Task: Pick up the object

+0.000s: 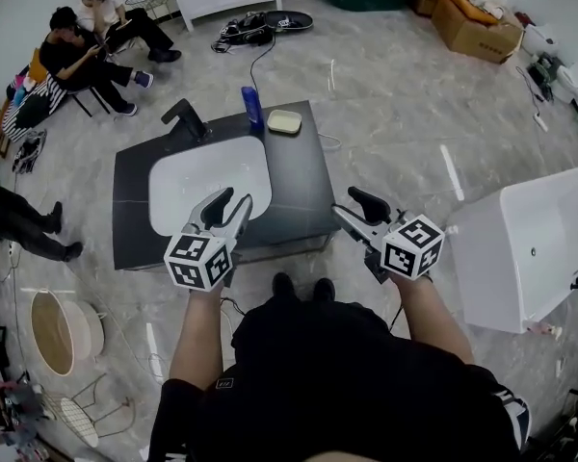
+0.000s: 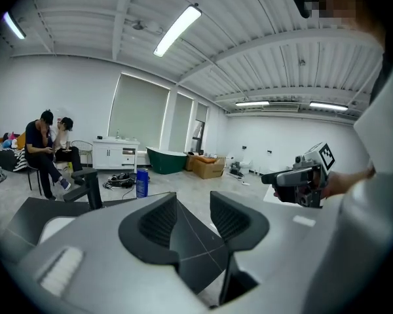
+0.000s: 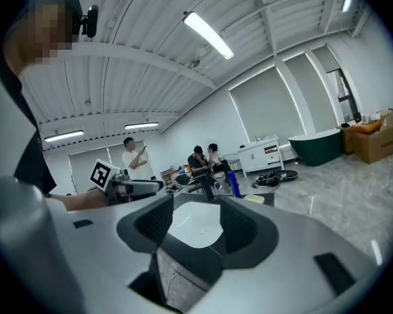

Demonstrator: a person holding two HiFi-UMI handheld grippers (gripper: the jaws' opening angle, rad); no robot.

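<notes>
A black counter (image 1: 299, 186) holds a white sink basin (image 1: 197, 186), a black faucet (image 1: 186, 118), a blue bottle (image 1: 252, 109) and a pale soap dish (image 1: 284, 121) at its far edge. My left gripper (image 1: 233, 203) hovers over the basin's near right rim, open with nothing between its fingers. My right gripper (image 1: 358, 210) hangs just off the counter's right side, also open and empty. In the left gripper view the jaws (image 2: 193, 218) frame the dark counter, with the bottle (image 2: 142, 183) beyond. The right gripper view (image 3: 196, 224) looks across the basin (image 3: 190, 211) toward the bottle (image 3: 234, 184).
A white bathtub (image 1: 535, 248) stands on the floor at the right. Cardboard boxes (image 1: 477, 22) sit at the far right, seated people (image 1: 87, 51) at the far left. A round basin (image 1: 63, 330) and a wire chair (image 1: 77, 407) lie at the near left.
</notes>
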